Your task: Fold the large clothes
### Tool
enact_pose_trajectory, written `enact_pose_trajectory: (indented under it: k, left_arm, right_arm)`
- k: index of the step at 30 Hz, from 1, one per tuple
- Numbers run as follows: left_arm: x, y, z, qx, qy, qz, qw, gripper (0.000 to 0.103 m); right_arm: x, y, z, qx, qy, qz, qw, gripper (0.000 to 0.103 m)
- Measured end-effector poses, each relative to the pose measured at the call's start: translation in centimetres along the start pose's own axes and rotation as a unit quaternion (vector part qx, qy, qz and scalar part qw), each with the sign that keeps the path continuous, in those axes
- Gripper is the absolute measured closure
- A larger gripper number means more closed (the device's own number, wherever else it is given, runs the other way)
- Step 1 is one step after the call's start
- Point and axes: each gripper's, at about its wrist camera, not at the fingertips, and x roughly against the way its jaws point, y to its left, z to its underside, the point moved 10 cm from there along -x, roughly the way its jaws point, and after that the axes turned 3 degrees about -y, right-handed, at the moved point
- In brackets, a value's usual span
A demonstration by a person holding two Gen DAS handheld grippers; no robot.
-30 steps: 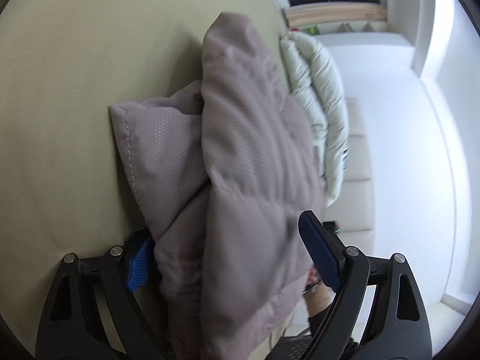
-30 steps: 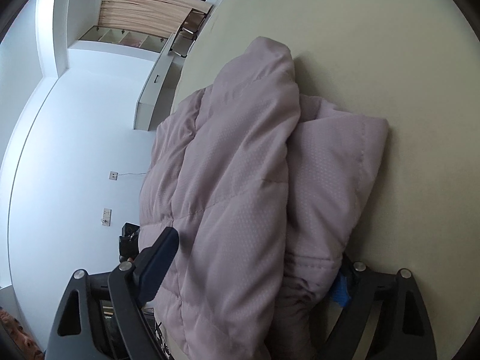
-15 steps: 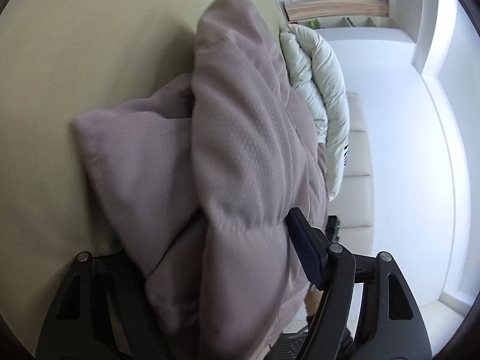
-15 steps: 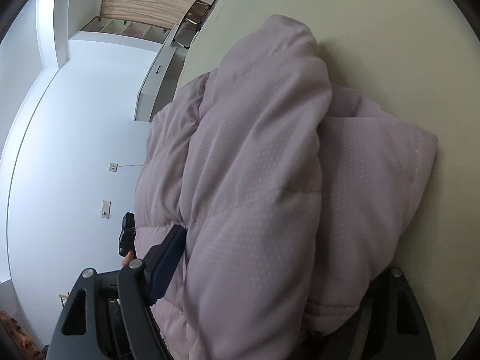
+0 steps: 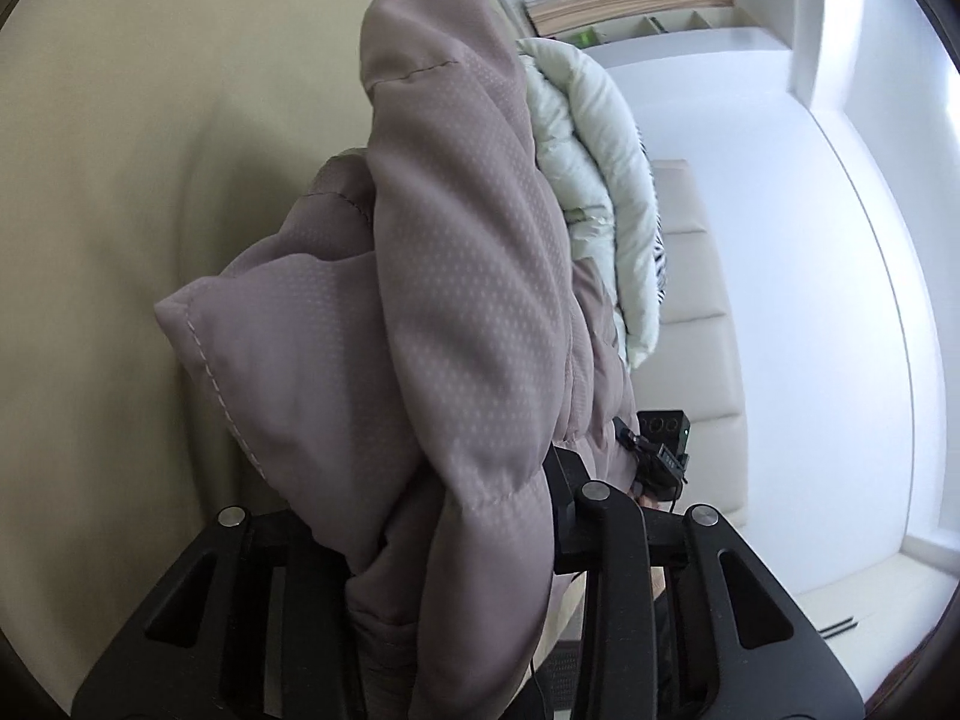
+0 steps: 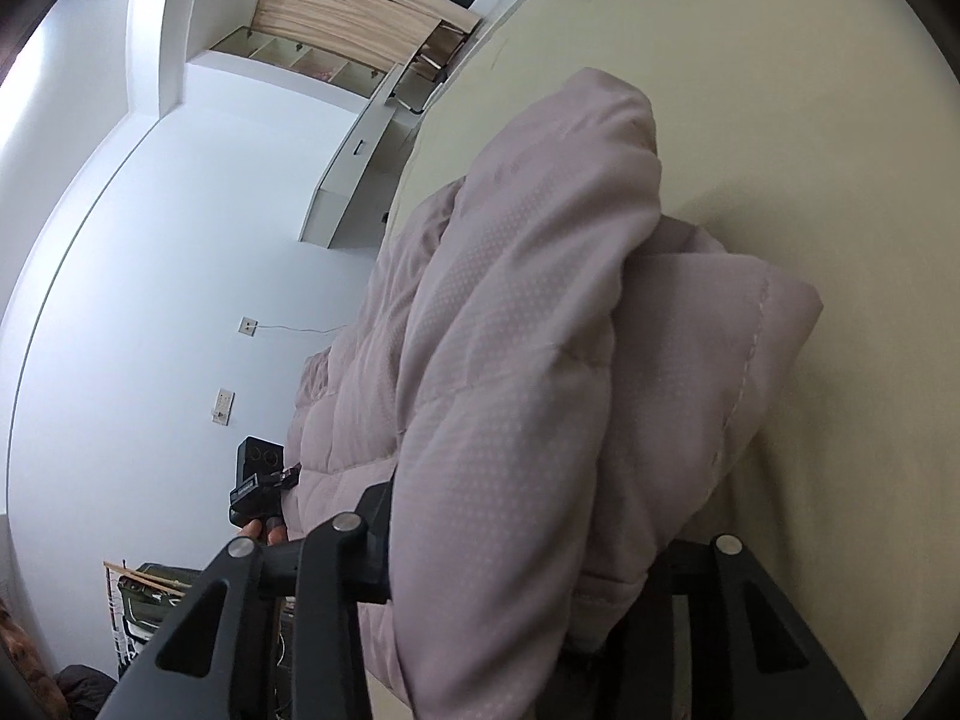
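Observation:
A mauve quilted jacket [image 5: 456, 300] lies folded on a beige surface [image 5: 108, 192], and its near edge is bunched and raised off that surface. My left gripper [image 5: 438, 510] is closing, with the thick folded edge squeezed between its fingers. The right finger [image 5: 567, 480] presses into the fabric, while the left one is hidden under it. In the right wrist view the same jacket [image 6: 528, 360] fills the jaws of my right gripper [image 6: 516, 540], which is also closing. Its left finger [image 6: 378, 516] pushes against the padding, and the other is covered by cloth.
A white puffer garment [image 5: 594, 168] lies beyond the jacket on the beige surface [image 6: 810, 120]. Cream cushions [image 5: 702, 324] and a white wall stand to the side. Each view shows the other hand-held gripper [image 6: 258, 480] at the jacket's far side.
Both grippers' jaws have closed in from wide apart onto the jacket's near edge. The edge has bunched up and risen off the beige surface.

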Motion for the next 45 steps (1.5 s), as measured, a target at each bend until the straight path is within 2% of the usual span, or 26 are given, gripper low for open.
enact_pose_trajectory:
  k: [5, 8, 10, 12, 14, 16, 17, 20, 23, 27, 29, 31, 34, 36, 37, 39, 40, 41, 42, 44, 45]
  left_arm:
    - [4.4, -1.2, 4.0, -0.010, -0.003, 0.004, 0.9999, 0.071]
    - [6.1, 0.2, 6.1, 0.000, -0.002, 0.007, 1.0000, 0.071]
    - [6.0, 1.5, 7.0, 0.015, 0.003, 0.007, 0.9999, 0.071]
    - [5.0, 4.4, 8.2, 0.038, 0.020, 0.000, 0.9991, 0.070]
    - [4.0, 7.4, 8.6, 0.061, 0.031, -0.013, 0.9976, 0.065]
    - [3.5, 9.7, 8.5, 0.106, 0.023, 0.042, 0.9932, 0.062]
    - [3.2, 10.0, 8.3, 0.113, 0.018, 0.055, 0.9919, 0.061]
    - [2.6, 10.1, 7.5, 0.102, 0.017, 0.046, 0.9936, 0.058]
    - [1.4, 8.9, 6.7, 0.098, 0.014, 0.037, 0.9944, 0.057]
    - [2.1, 7.8, 5.7, 0.110, -0.003, 0.037, 0.9933, 0.049]
    - [3.6, 7.8, 5.6, 0.107, -0.023, 0.032, 0.9935, 0.042]
    - [5.8, 7.6, 5.4, 0.078, -0.043, -0.006, 0.9960, 0.041]
    - [8.3, 6.3, 5.2, 0.043, -0.063, -0.041, 0.9963, 0.041]
    - [9.6, 5.3, 4.9, 0.010, -0.075, -0.095, 0.9926, 0.041]
    - [10.5, 5.2, 6.3, -0.003, -0.079, -0.113, 0.9904, 0.041]
    - [11.1, 3.6, 7.0, -0.033, -0.082, -0.147, 0.9851, 0.041]
    - [12.9, 2.7, 10.5, -0.048, -0.085, -0.162, 0.9819, 0.040]
    - [13.3, 1.7, 11.3, -0.068, -0.092, -0.181, 0.9767, 0.039]
    - [16.6, 2.9, 13.1, -0.082, -0.095, -0.191, 0.9736, 0.038]
    - [17.6, 1.0, 14.2, -0.124, -0.122, -0.247, 0.9533, 0.038]
    - [19.4, -0.6, 15.2, -0.152, -0.141, -0.278, 0.9381, 0.038]
  right_arm:
    - [2.2, 4.2, 5.1, 0.015, 0.017, -0.005, 1.000, 0.059]
    - [3.3, 5.6, 8.4, 0.018, 0.023, -0.017, 0.999, 0.059]
    - [3.2, 5.2, 10.2, 0.003, 0.031, -0.018, 0.999, 0.059]
    - [2.6, 3.8, 12.1, -0.009, 0.042, -0.010, 0.999, 0.059]
    - [1.5, 0.9, 13.9, -0.040, 0.052, 0.008, 0.998, 0.056]
    - [1.9, -1.9, 14.8, -0.077, 0.039, -0.009, 0.996, 0.048]
    - [1.7, -2.8, 15.0, -0.102, 0.029, -0.020, 0.994, 0.047]
    - [1.7, -3.2, 15.2, -0.114, 0.016, -0.019, 0.993, 0.041]
    - [2.4, -3.6, 15.2, -0.153, 0.006, -0.021, 0.988, 0.036]
    - [6.6, -4.0, 15.6, -0.163, -0.037, -0.011, 0.986, 0.022]
    - [9.2, -3.7, 16.1, -0.151, -0.057, 0.001, 0.987, 0.019]
    - [11.8, -3.4, 16.8, -0.131, -0.075, 0.022, 0.988, 0.016]
    - [16.0, -2.8, 18.0, -0.109, -0.106, 0.039, 0.988, 0.014]
    - [18.4, -2.9, 18.6, -0.106, -0.132, 0.057, 0.984, 0.014]
    - [19.3, -2.5, 18.9, -0.100, -0.147, 0.071, 0.982, 0.014]
    - [20.9, -1.4, 19.4, -0.086, -0.171, 0.086, 0.978, 0.014]
    - [21.7, -1.0, 19.6, -0.079, -0.183, 0.100, 0.975, 0.014]
    - [22.5, -0.2, 20.0, -0.064, -0.195, 0.114, 0.972, 0.014]
    - [22.9, 0.8, 19.8, -0.051, -0.202, 0.124, 0.970, 0.014]
    - [24.0, 2.9, 19.8, -0.017, -0.227, 0.161, 0.960, 0.014]
    - [24.7, 4.1, 19.6, 0.007, -0.244, 0.181, 0.953, 0.014]
